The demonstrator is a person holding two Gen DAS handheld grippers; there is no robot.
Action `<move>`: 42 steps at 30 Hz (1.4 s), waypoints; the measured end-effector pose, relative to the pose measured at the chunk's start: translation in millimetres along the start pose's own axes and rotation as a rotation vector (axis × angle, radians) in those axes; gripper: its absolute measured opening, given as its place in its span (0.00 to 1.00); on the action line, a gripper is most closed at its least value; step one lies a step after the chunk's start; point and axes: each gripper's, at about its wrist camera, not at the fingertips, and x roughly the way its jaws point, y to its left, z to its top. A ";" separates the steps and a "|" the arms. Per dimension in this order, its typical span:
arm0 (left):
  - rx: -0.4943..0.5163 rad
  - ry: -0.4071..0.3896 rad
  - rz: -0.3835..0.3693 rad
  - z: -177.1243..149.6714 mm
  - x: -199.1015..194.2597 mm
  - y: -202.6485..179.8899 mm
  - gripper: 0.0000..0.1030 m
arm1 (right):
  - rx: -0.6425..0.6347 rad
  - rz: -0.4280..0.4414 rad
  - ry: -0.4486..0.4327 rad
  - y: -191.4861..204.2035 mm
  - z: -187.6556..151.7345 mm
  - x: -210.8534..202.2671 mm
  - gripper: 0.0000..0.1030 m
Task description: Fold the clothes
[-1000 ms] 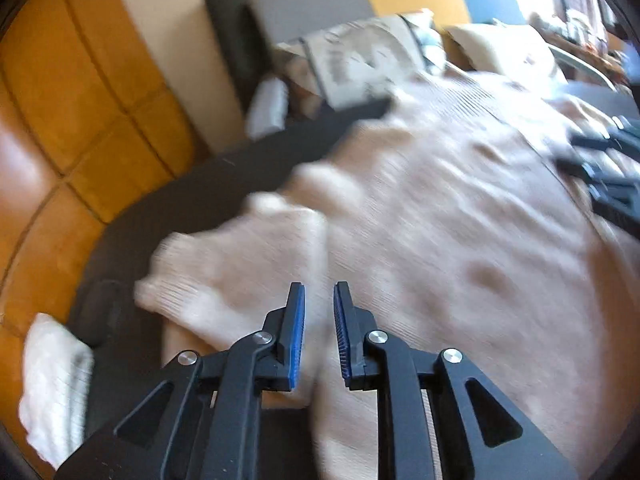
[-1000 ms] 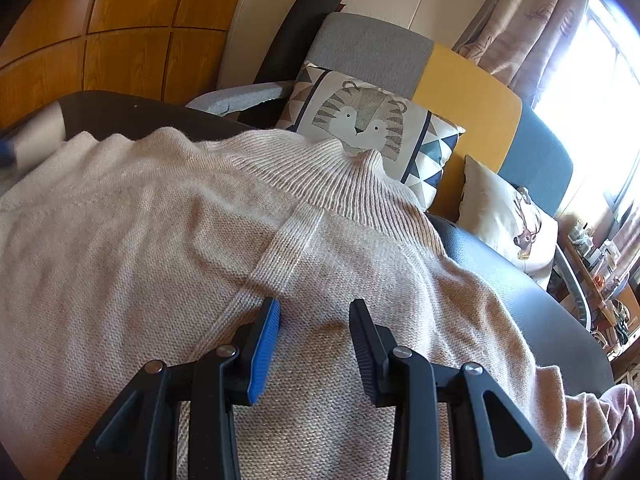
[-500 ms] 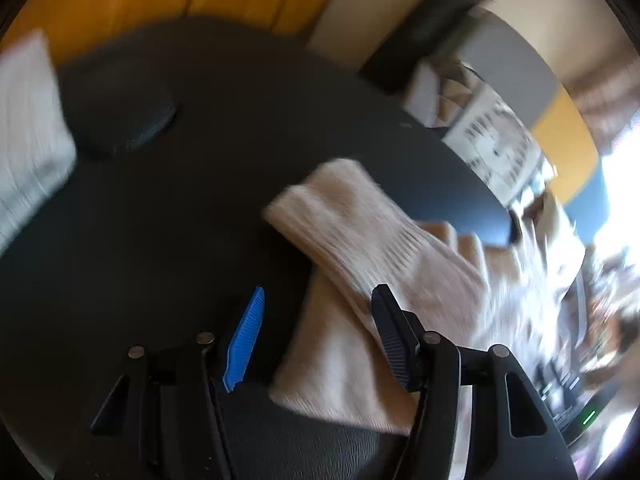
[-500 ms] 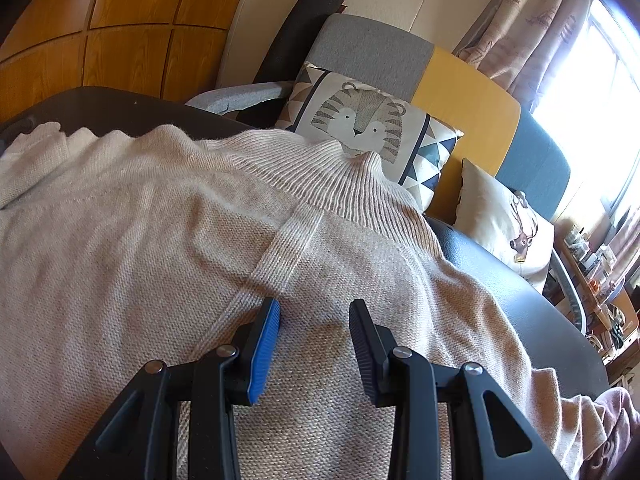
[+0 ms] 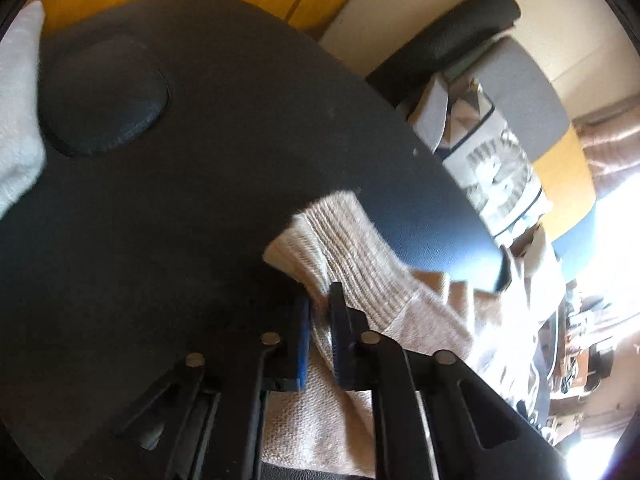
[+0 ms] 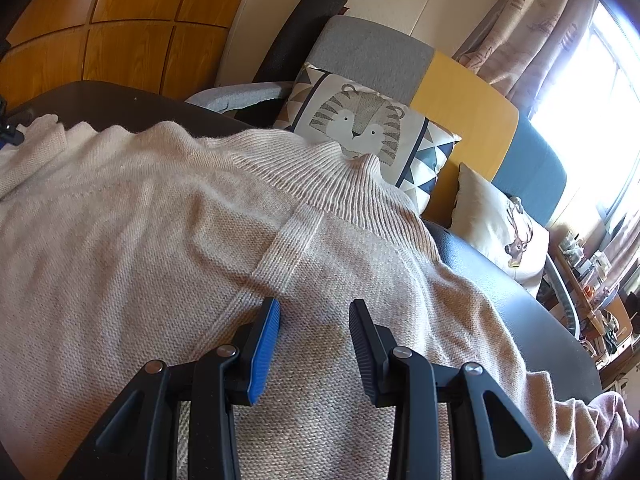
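Observation:
A beige knit sweater lies spread on the black table, its ribbed collar toward the sofa. In the left wrist view one sleeve runs out over the table and ends in a ribbed cuff. My left gripper is shut on the near edge of that cuff, and knit fabric shows pinched between the pads. My right gripper is open over the sweater's body, just below the collar. Its fingers sit on or just above the fabric and hold nothing.
The black table carries a round black pad and a white cloth at its left. Behind the table is a sofa with a tiger cushion and a deer cushion. A pinkish cloth lies at the lower right.
My left gripper swung from over the sweater's body out to the sleeve end and rolled, opened around the cuff, then shut on it. The right gripper has not moved.

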 end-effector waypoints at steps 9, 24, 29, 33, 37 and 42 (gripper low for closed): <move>0.047 -0.252 0.092 68.4 -86.8 23.5 0.08 | -0.003 -0.004 0.001 -0.4 0.3 -0.3 0.34; -0.042 -0.398 0.409 78.7 -117.0 125.5 0.08 | -0.036 -0.038 0.000 3.3 0.5 -1.9 0.34; -0.040 -0.462 0.486 63.3 -131.8 129.2 0.11 | -0.045 -0.050 0.000 5.5 1.0 -2.3 0.34; -0.146 -0.614 0.583 36.0 -169.4 135.4 0.21 | -0.054 -0.056 -0.001 6.5 0.9 -2.7 0.34; -0.162 -0.755 0.575 3.2 -194.0 112.6 0.21 | -0.059 -0.059 -0.001 7.1 0.9 -2.8 0.34; 0.105 -0.546 0.410 -21.6 -138.9 26.9 0.37 | -0.068 -0.066 -0.002 8.5 0.9 -3.1 0.34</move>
